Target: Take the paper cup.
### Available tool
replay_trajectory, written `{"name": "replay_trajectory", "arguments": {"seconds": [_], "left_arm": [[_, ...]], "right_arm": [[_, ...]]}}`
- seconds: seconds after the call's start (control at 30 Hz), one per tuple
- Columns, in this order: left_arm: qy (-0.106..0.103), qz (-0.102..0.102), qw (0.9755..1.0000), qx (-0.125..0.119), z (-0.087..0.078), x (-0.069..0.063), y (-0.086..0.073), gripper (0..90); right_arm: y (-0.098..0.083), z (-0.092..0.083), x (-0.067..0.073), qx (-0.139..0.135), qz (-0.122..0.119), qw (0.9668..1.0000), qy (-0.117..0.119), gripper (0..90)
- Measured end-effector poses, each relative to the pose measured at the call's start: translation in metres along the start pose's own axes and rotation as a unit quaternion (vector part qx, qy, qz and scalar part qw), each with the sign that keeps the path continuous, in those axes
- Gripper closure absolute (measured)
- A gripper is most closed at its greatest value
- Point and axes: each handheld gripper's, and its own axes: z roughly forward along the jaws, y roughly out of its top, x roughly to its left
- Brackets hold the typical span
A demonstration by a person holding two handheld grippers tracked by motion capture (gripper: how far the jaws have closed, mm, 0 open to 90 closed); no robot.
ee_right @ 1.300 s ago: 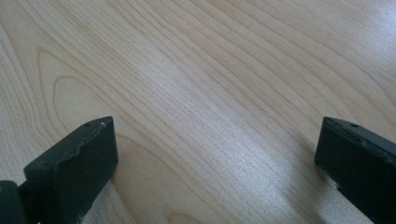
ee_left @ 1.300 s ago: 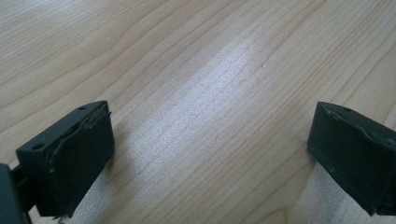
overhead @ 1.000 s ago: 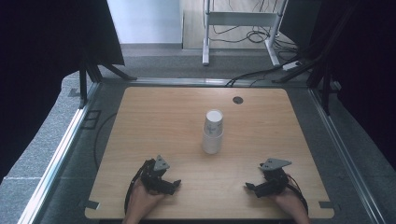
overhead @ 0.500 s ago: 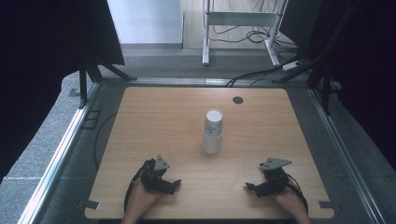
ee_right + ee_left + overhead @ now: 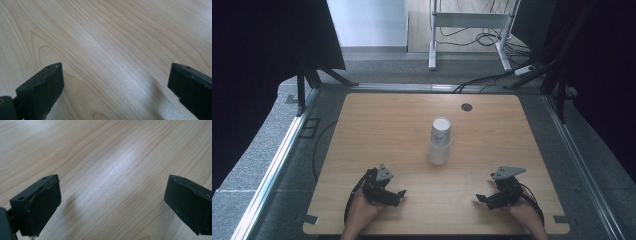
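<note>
Nothing looked started: the stack of white paper cups (image 5: 440, 140) stood upright and untouched, ahead of and between both claws, well apart from each. The left claw (image 5: 398, 194) and right claw (image 5: 480, 198) rested low on the worktop (image 5: 387, 125), jaws spread wide, empty, pointing inward toward each other

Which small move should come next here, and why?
Probably the right tool should move forward and left toward the stack of paper cups. Both tools are open and empty, resting near the table's front edge, and the stack stands upright and untouched between them.
</note>
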Motion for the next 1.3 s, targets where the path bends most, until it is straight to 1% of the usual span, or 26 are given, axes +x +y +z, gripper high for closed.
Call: {"name": "replay_trajectory", "arguments": {"seconds": [0.3, 0.47, 0.53, 0.67, 0.73, 1.3], "left_arm": [[-0.001, 0.006, 1.0000, -0.006, -0.002, 0.001, 0.004, 2.1], [-0.004, 0.009, 0.9999, -0.012, -0.003, 0.001, 0.009, 2.8], [-0.006, 0.010, 0.9998, -0.016, -0.004, 0.001, 0.011, 3.2], [-0.016, 0.004, 0.9996, -0.024, -0.003, 0.001, 0.014, 3.6], [-0.017, 0.004, 0.9995, -0.025, -0.003, 0.001, 0.016, 3.6], [-0.022, 0.020, 0.9991, -0.032, -0.001, 0.003, 0.036, 4.1]], "right_arm": [[0.006, -0.003, -0.002, 0.010, -0.001, 0.9999, 0.004, 1.5], [0.010, -0.006, -0.002, 0.015, -0.003, 0.9999, 0.003, 2.2], [0.013, -0.007, -0.003, 0.017, -0.006, 0.9998, 0.001, 2.3], [0.018, -0.010, -0.003, 0.021, -0.009, 0.9997, 0.004, 3.0], [0.020, -0.010, -0.003, 0.023, -0.011, 0.9997, 0.005, 3.2], [0.038, -0.015, -0.007, 0.038, -0.017, 0.9989, 0.019, 5.0]]}}
